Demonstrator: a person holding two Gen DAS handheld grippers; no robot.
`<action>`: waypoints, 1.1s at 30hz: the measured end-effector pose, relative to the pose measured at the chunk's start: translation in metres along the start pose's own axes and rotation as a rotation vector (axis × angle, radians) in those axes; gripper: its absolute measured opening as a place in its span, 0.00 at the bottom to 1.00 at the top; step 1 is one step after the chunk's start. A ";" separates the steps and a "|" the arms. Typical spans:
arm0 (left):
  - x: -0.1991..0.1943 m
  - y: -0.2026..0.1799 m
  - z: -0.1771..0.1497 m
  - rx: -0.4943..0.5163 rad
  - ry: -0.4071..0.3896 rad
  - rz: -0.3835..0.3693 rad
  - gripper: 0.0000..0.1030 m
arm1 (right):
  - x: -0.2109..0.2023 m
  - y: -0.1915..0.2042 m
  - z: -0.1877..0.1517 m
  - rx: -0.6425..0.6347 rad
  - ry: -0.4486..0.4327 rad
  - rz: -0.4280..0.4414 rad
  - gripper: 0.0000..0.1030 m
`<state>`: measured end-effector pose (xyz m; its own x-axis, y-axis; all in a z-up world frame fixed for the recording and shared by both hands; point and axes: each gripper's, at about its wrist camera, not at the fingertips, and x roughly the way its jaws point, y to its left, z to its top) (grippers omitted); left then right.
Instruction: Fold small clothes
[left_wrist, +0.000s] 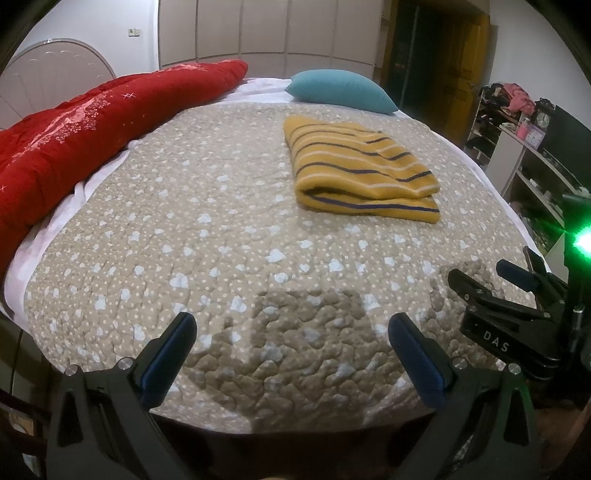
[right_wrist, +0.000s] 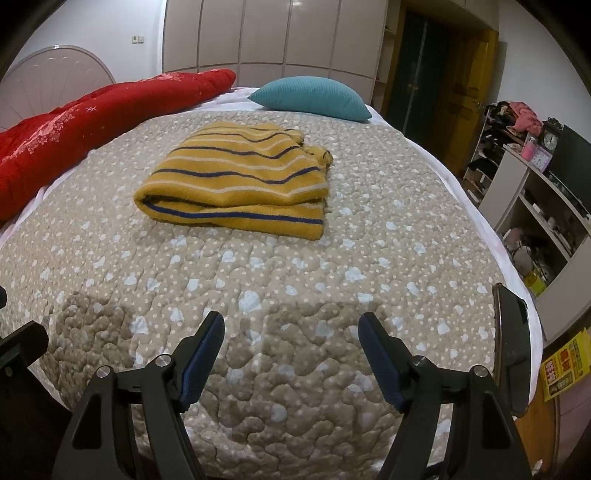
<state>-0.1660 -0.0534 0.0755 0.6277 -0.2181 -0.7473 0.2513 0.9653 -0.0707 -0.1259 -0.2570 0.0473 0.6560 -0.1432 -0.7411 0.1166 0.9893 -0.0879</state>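
Left gripper (left_wrist: 291, 325): jaws spread wide, nothing between the blue pads (left_wrist: 168, 360), poised above the near edge of the quilt (left_wrist: 221, 236) without visible contact. Right gripper (right_wrist: 291, 323): likewise released, jaws wide apart and holding nothing, over the same near edge; in the left wrist view it appears at far right (left_wrist: 491, 277), its body marked "DAS", with a green light (left_wrist: 583, 242) glaring beside it.

Sweater (right_wrist: 236, 184): mustard yellow with navy and white stripes, folded into a compact rectangle, lying flat on the quilt well apart from both grippers, toward the far half of the bed. Its long axis runs roughly left to right in the right wrist view, the rounded fold at the left end and the looser layered edges at the right, where a bunched bit of fabric sticks out at the far corner. In the left wrist view the sweater (left_wrist: 358, 166) sits right of centre.

Beyond it lies a teal pillow (right_wrist: 314, 96); a red duvet (right_wrist: 92, 118) runs along the left side. A yellow sign (right_wrist: 563, 363) at lower right carries red print too small to read. A clock (right_wrist: 550, 140) stands on the shelf (right_wrist: 532, 192).
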 end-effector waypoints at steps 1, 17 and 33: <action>0.000 0.000 0.000 -0.001 0.001 -0.001 1.00 | 0.000 0.000 0.000 0.000 0.000 0.000 0.77; 0.007 0.002 -0.001 -0.010 0.033 -0.023 1.00 | 0.000 0.000 0.000 -0.002 -0.001 -0.002 0.81; 0.009 0.003 -0.001 -0.018 0.045 -0.025 1.00 | 0.000 0.001 -0.001 -0.003 0.002 -0.007 0.82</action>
<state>-0.1602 -0.0520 0.0682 0.5873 -0.2362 -0.7741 0.2530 0.9621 -0.1016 -0.1261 -0.2562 0.0465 0.6538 -0.1500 -0.7416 0.1191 0.9883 -0.0949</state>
